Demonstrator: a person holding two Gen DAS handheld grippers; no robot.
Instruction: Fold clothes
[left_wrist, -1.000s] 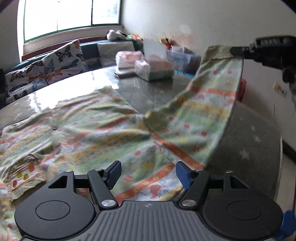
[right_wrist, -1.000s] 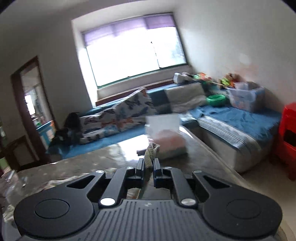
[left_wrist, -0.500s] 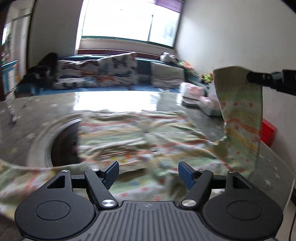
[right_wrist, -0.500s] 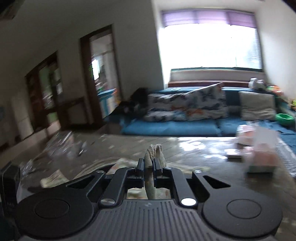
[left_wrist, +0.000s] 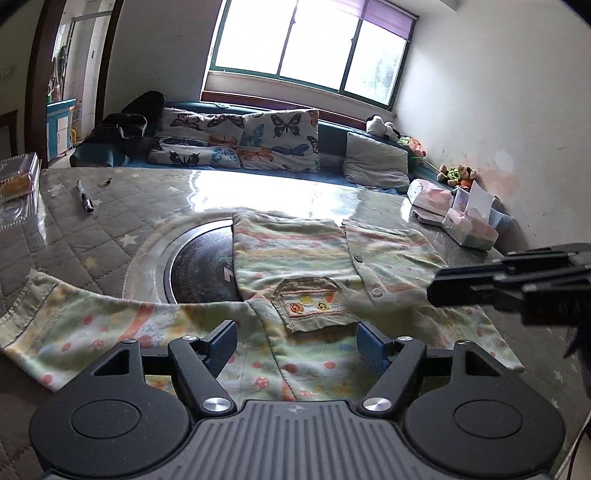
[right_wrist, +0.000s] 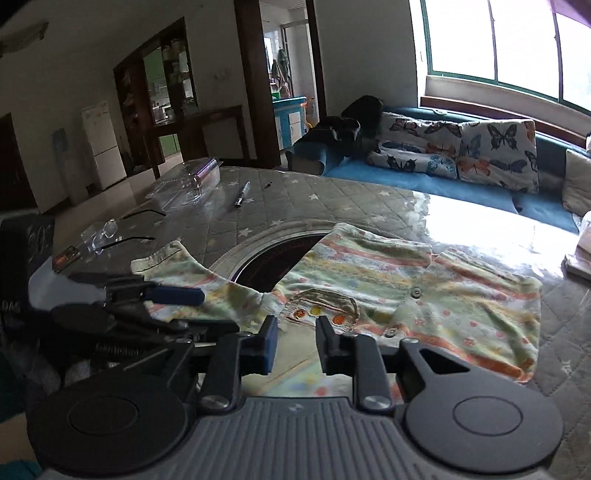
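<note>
Here the left gripper (left_wrist: 296, 345) is seen with its jaws spread wide and nothing between them, while the right gripper (right_wrist: 294, 338) is parted more narrowly and is likewise empty. Just ahead of both, the patterned shirt (left_wrist: 314, 258) is spread flat on the quilted table (left_wrist: 110, 221), one side apparently folded in across the body. Out to the left, a sleeve (left_wrist: 77, 328) is stretched sideways. That sleeve is judged the next thing to be pinched and carried inward.
</note>
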